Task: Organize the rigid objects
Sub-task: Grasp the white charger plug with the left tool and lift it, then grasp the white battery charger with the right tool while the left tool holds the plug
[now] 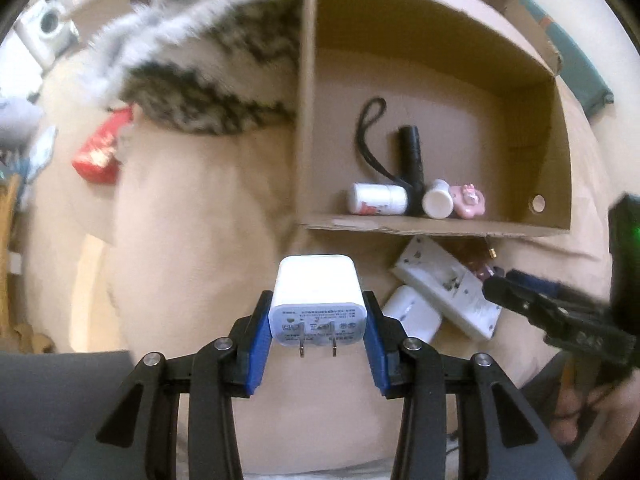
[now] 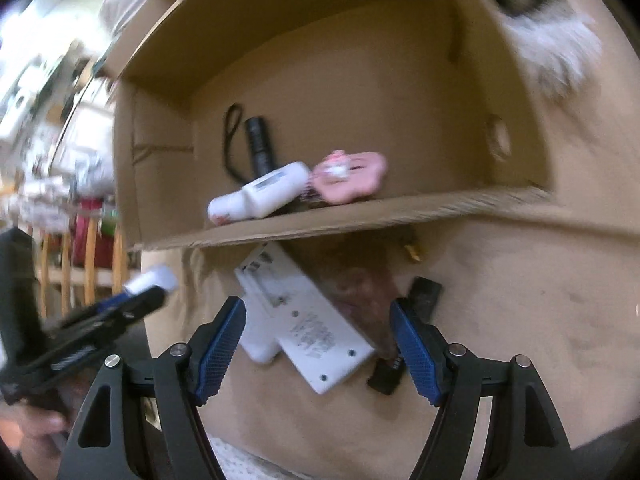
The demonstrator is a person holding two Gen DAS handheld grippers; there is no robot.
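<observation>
Now a white charger [image 1: 318,300] is clamped in the left gripper [image 1: 318,332] just short of the cardboard box [image 1: 400,229]; next, a carry over its near wall is called for, while the right gripper [image 2: 318,350] is held apart above the power strip [image 2: 304,320]
</observation>
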